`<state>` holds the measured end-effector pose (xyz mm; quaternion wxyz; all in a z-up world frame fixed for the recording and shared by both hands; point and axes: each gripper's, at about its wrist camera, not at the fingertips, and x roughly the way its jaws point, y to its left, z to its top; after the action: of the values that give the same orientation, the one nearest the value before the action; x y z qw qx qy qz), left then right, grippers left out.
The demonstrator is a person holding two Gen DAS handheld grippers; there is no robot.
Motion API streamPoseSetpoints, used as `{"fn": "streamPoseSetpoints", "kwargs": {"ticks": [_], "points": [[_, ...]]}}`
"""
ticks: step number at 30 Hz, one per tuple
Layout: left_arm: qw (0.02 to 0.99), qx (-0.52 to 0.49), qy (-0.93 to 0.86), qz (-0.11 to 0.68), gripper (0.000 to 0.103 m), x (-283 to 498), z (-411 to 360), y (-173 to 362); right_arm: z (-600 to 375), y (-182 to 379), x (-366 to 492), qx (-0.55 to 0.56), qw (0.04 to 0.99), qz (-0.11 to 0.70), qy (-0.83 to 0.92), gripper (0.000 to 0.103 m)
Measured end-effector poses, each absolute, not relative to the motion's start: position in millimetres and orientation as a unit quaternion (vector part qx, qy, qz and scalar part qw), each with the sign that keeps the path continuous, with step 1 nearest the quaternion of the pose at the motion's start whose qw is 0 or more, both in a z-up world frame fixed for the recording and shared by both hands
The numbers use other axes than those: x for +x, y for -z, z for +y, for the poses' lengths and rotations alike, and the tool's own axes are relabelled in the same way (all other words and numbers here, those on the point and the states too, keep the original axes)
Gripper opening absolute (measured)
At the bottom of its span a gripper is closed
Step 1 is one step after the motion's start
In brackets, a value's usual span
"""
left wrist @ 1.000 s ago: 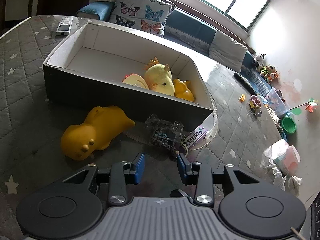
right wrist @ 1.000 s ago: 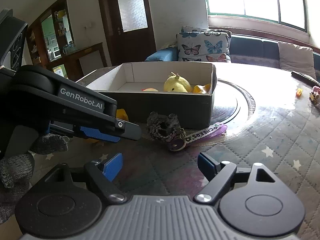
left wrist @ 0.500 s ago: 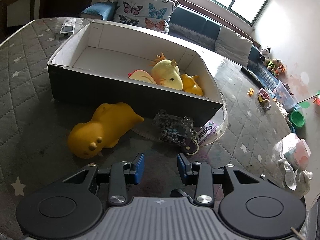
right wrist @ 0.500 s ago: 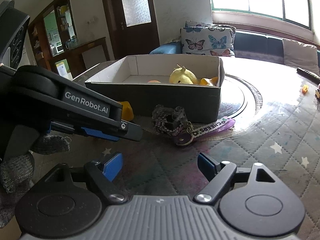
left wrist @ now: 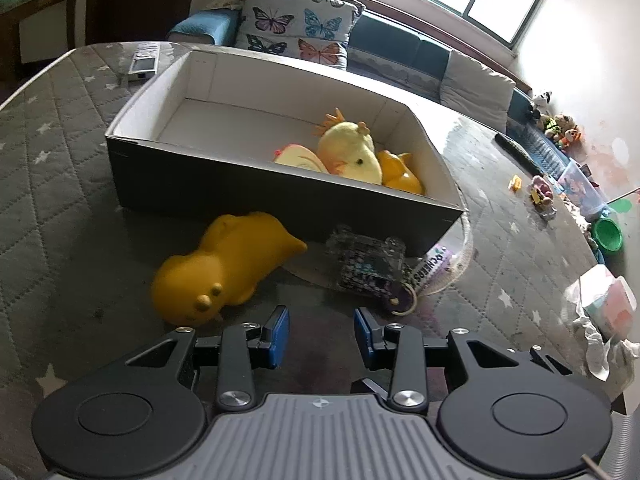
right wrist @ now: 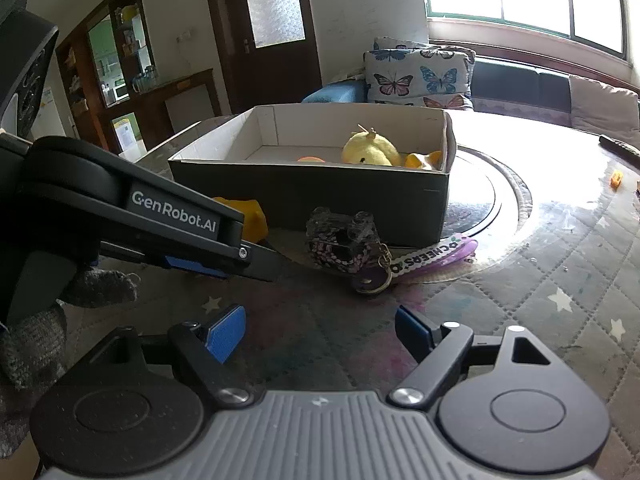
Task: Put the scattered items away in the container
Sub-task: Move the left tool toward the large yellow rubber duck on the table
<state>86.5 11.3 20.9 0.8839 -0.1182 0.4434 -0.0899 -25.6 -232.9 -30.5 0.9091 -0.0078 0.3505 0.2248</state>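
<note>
Box (left wrist: 280,196): on the bench (left wrist: 60,208), holding a plush chick (left wrist: 352,156) and two other toys.
Yellow toy (left wrist: 228,268) and keychain bundle (left wrist: 368,268): outside, against the box's near wall.
Left tool (left wrist: 320,332), right tool (right wrist: 320,330): fingers apart, empty, facing these two, likely for pickup.

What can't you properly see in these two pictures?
- Yellow toy: right wrist view, mostly hidden behind the left gripper.
- Orange toy in the box: both views, the near wall hides its lower part.
- Small toys far across the table: left view, too small.
</note>
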Motion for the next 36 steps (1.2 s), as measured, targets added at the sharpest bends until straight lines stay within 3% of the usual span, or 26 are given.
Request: {"fn": "streamPoseSetpoints", "kwargs": {"ticks": [36], "points": [[0.894,-0.185,0.072,0.401,0.039,94,86,-45,-177,34,-3,-0.028,0.887,0.353,-0.296,0.084]]}}
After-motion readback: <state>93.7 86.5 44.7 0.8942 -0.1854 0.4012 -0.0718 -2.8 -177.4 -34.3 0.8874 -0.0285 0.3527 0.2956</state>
